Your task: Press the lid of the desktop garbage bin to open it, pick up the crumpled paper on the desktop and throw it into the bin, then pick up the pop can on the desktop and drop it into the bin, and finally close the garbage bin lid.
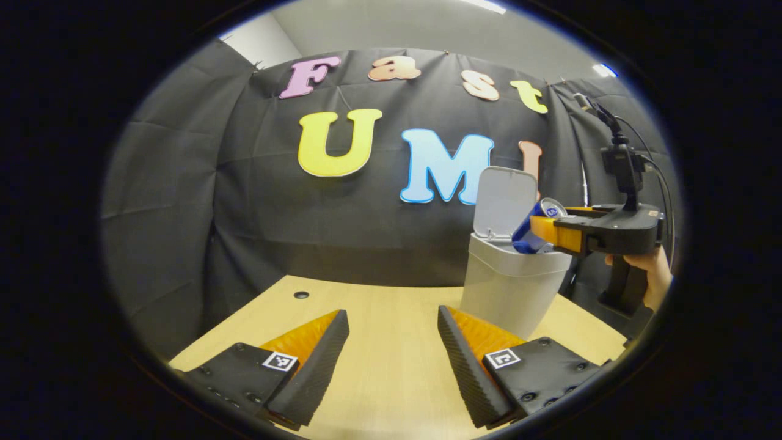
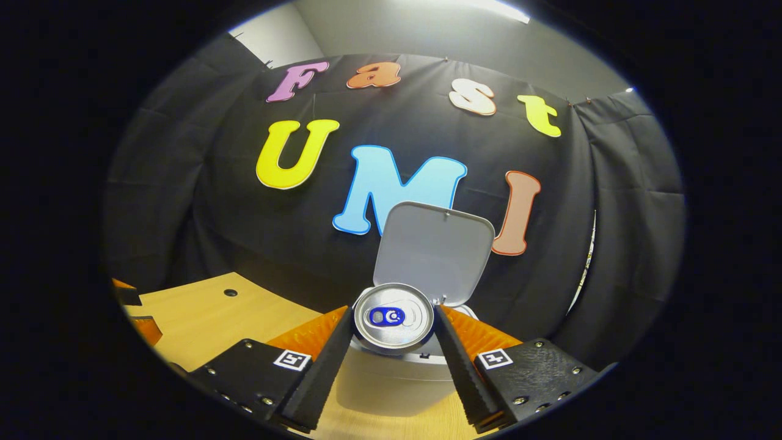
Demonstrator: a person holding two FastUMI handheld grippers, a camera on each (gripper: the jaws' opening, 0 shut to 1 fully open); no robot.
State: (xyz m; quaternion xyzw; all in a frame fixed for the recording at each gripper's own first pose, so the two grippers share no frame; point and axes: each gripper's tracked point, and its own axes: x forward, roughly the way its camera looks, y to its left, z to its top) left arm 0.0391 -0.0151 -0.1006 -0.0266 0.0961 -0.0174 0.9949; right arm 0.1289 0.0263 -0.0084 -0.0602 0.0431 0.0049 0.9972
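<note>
Both right gripper [image 2: 393, 339] jaws clamp pop can [image 2: 393, 318] over bin [image 1: 512, 278]

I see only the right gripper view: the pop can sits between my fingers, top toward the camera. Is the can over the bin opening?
Observer: Yes. In the left gripper view the pop can is tilted, its lower end over the open mouth of the garbage bin.
Operator: Where is the left gripper?
Observer: The left gripper is low over the wooden desktop, fingers apart, holding nothing.
Operator: Is the lid fully up?
Observer: The lid stands upright behind the can.
</note>
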